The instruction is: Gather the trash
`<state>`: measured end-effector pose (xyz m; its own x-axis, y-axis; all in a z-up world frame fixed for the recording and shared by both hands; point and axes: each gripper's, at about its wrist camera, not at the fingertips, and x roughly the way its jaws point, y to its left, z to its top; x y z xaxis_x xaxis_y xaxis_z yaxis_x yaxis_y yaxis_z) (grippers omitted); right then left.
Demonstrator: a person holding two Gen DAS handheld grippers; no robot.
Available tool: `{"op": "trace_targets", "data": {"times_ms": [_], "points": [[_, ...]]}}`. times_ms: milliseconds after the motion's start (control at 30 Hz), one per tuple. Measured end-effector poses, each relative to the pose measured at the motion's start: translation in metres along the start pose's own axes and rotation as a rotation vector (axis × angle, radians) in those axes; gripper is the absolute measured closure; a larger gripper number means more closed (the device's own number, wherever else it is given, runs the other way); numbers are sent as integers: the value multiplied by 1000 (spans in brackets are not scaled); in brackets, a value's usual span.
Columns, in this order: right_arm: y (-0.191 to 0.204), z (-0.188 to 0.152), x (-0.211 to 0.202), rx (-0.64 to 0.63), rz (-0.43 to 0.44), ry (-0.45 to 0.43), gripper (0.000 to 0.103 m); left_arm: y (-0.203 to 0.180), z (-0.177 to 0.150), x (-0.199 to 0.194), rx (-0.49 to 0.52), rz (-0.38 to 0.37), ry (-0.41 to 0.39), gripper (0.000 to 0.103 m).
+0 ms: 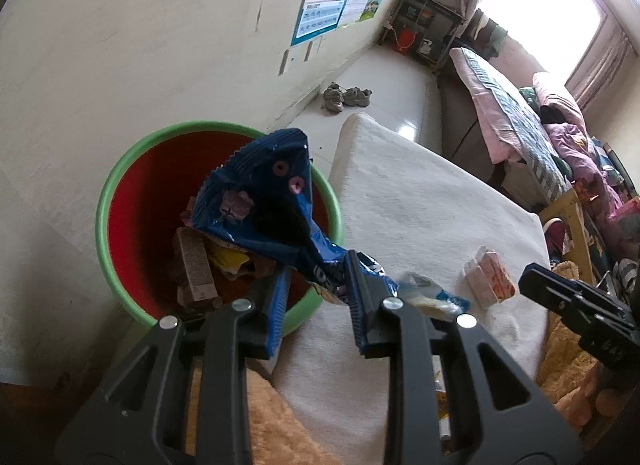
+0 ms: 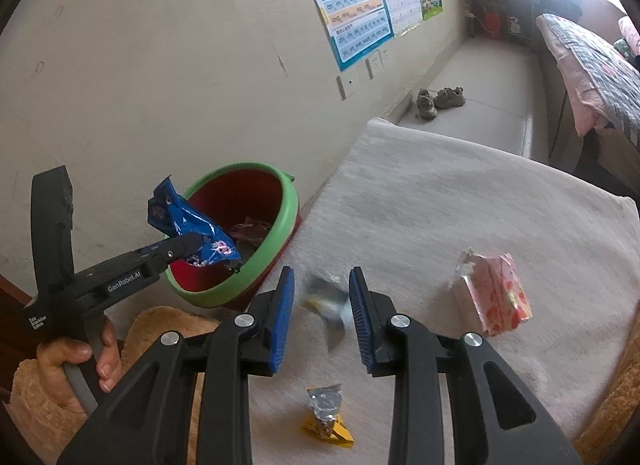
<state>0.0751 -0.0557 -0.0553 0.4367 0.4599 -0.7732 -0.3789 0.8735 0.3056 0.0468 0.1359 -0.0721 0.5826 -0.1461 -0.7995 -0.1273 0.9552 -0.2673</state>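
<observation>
Wrapper [image 1: 276, 209] hangs over the bin's [image 1: 120, 169] rim, clamped in left gripper [image 1: 320, 285]; right gripper [image 2: 322, 305] pinches a blurry wrapper [image 2: 326, 299] above mostly bare cloth [image 2: 460, 201].

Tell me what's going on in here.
A person is clearing trash off a white-covered table. The left gripper is shut on a blue snack wrapper, holding it over the green-rimmed bin. The right gripper holds nothing; a clear wrapper, a pink carton and a yellow wrapper lie on the table.
</observation>
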Motion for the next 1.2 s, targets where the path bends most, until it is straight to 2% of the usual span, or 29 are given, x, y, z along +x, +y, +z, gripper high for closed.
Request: {"op": "trace_targets", "data": {"times_ms": [233, 600, 1000, 1100, 1133, 1167, 1200], "points": [[13, 7, 11, -19, 13, 2, 75, 14, 2, 4, -5, 34, 4, 77], [35, 35, 33, -45, 52, -14, 75, 35, 3, 8, -35, 74, 10, 77], [42, 61, 60, 22, 138, 11, 75, 58, 18, 6, -90, 81, -16, 77], [43, 61, 59, -5, 128, 7, 68, 64, 19, 4, -94, 82, -17, 77], [40, 58, 60, -21, 113, 19, 49, 66, 19, 3, -94, 82, -18, 77], [36, 52, 64, -43, 78, 49, 34, 68, 19, 2, -93, 84, -19, 77], [31, 44, 69, -61, 38, 85, 33, 69, 18, 1, -94, 85, -20, 77]]}}
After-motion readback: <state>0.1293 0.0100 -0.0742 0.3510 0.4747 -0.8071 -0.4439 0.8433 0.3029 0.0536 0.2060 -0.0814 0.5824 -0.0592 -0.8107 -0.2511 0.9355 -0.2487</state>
